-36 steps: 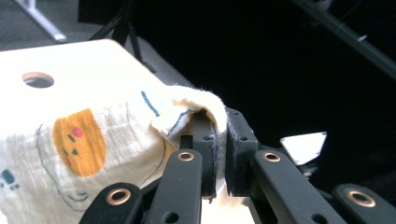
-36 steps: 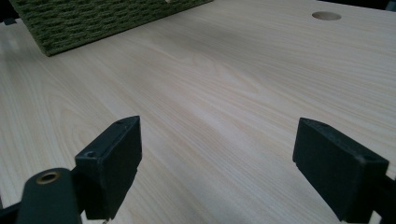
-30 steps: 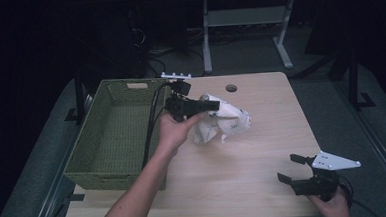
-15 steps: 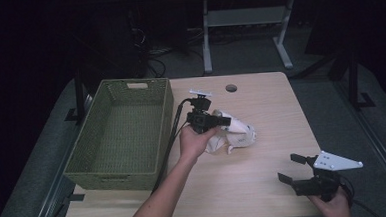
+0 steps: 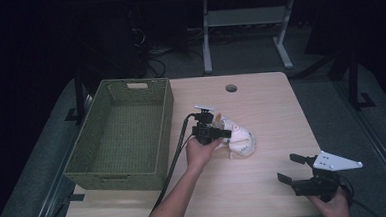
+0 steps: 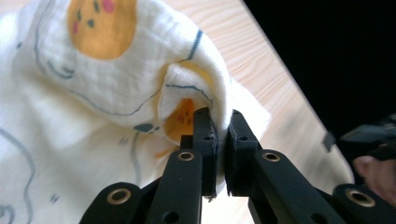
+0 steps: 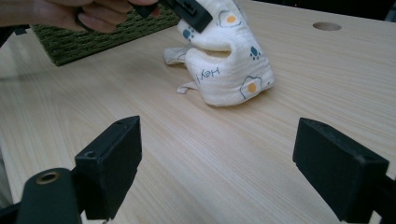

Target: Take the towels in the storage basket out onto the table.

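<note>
The desk (image 5: 265, 195) is being used as the work surface, its pale wood top carrying a woven green basket (image 5: 119, 132) along its left part and a round cable hole (image 5: 231, 88) near the far edge. The basket is being left empty, with its open top facing up.

Just to the right of the basket, near the middle of the desk, a white cloth (image 5: 240, 140) printed with fried-egg figures is being kept in a crumpled heap, part of it resting on the wood.

The left gripper (image 6: 219, 126) is being held clenched on a fold of the cloth, the fabric being pinched between the two black jaws at the upper edge of the heap. The right gripper (image 7: 217, 154) is being kept released, its jaws standing wide apart, low over the near right corner of the desk and well apart from the cloth.

The grasping step is judged to be in hand: the cloth is being seized but not yet carried. The next move is likely being called for as a lift clear of the desk and a carry leftward over the basket rim, with the pinch being kept firm so that the trailing fabric is not dragged or dropped short.
</note>
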